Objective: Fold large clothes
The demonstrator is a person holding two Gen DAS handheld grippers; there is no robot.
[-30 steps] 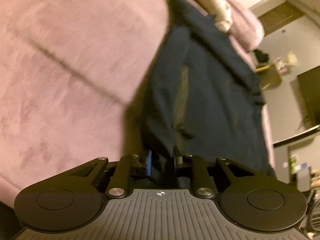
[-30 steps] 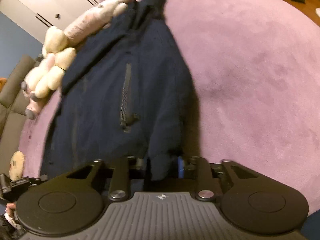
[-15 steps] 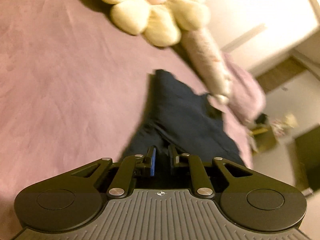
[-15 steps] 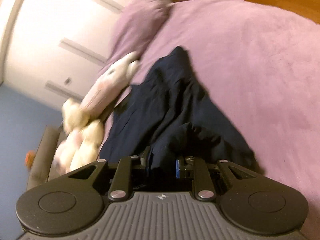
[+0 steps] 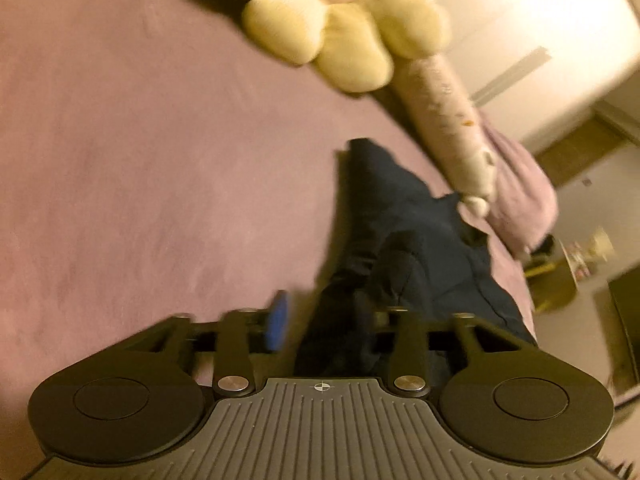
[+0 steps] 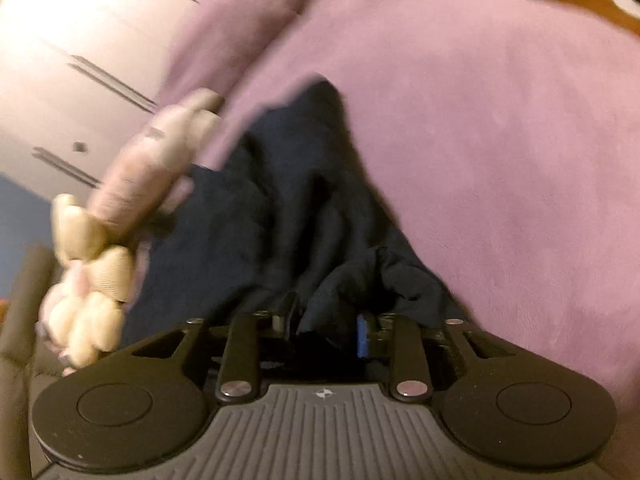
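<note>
A dark navy garment (image 5: 404, 240) lies bunched on the purple bed cover (image 5: 140, 160). My left gripper (image 5: 320, 320) is open, its blue-padded left finger (image 5: 276, 322) apart from the cloth, which lies loose between the jaws. In the right wrist view the same garment (image 6: 288, 220) is heaped before my right gripper (image 6: 326, 330). Its jaws are parted and a fold of cloth lies between them.
A cream and pink plush toy (image 5: 360, 36) lies along the head of the bed, also in the right wrist view (image 6: 120, 232). A purple pillow (image 6: 240, 32) sits behind it. A white wardrobe (image 5: 540, 40) stands beyond.
Both grippers brought the garment's lower edge toward its top end and went from shut on the cloth to open. The garment now lies doubled and bunched.
</note>
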